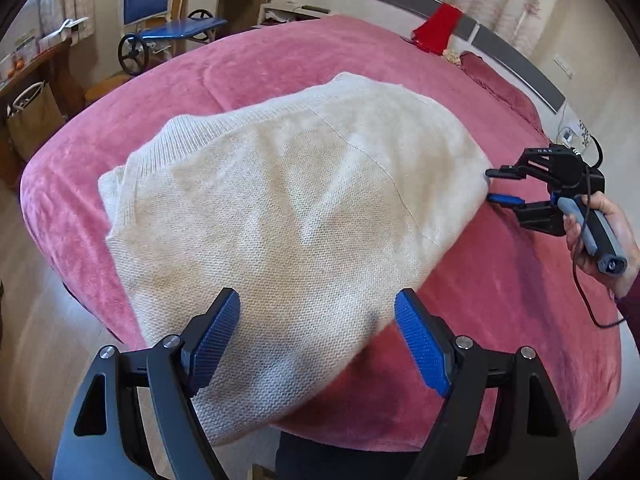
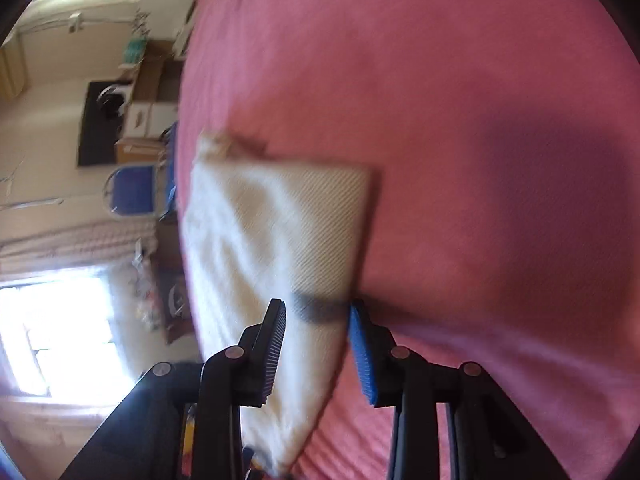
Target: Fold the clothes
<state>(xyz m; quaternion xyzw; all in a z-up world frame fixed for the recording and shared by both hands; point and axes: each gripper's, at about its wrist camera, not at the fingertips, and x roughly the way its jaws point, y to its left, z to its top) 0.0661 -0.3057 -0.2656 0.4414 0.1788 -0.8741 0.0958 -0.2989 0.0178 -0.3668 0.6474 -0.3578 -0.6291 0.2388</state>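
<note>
A pink-covered bed [image 1: 248,68] is carrying the whole scene. On it a cream knitted sweater [image 1: 288,208] is lying folded into a broad block, its long axis running from the near edge, under the left gripper [image 1: 316,344], away toward the far left. The left jaws are standing wide and released, hovering just above the sweater's near end, pads off the knit. The right gripper [image 1: 494,186] is sitting at the sweater's right edge, jaws partly parted with the corner between them, pads apparently not pressing. The left hand looks nearer to the next fold.
</note>
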